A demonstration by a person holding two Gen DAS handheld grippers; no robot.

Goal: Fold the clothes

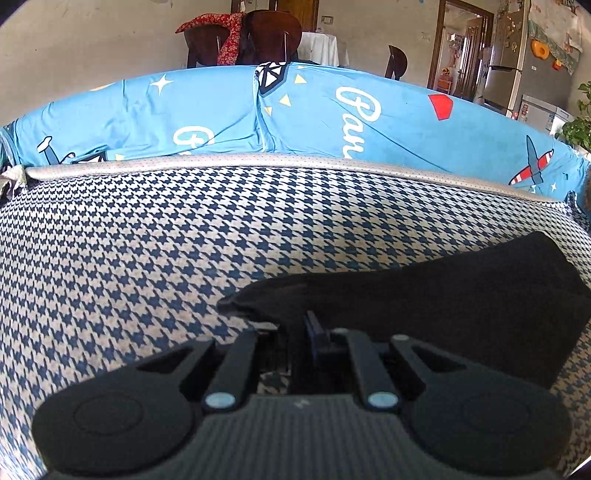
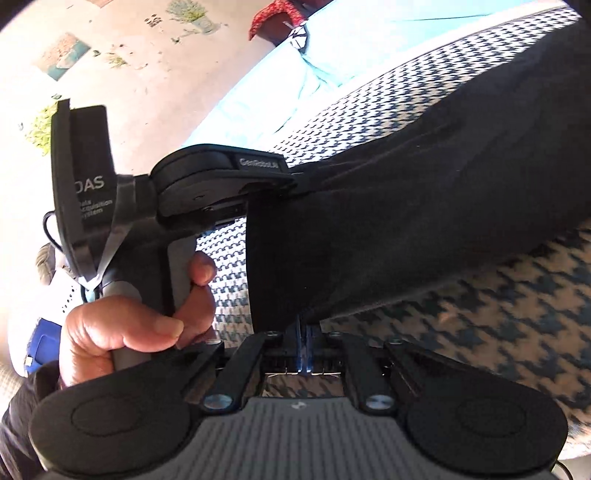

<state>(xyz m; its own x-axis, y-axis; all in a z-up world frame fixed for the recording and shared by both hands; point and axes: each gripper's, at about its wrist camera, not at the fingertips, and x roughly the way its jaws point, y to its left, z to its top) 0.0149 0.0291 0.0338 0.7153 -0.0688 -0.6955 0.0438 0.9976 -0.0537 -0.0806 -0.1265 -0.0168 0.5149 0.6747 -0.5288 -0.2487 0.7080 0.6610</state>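
Your left wrist camera sits low and close over the houndstooth cover [image 1: 155, 236], facing the blue backrest [image 1: 332, 110] and room beyond. Your right wrist camera, tilted, looks leftward at the left gripper [image 2: 291, 181], very near. Both views share the black garment [image 1: 461, 295] and cover.

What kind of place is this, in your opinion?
Probably a home living and dining room: a sofa with a houndstooth cover, dark wooden dining chairs and a fridge behind it.

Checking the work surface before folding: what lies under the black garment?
The houndstooth cover shows all around the black garment, which both hand-held grippers pinch. Whatever lies directly beneath the cloth is covered.
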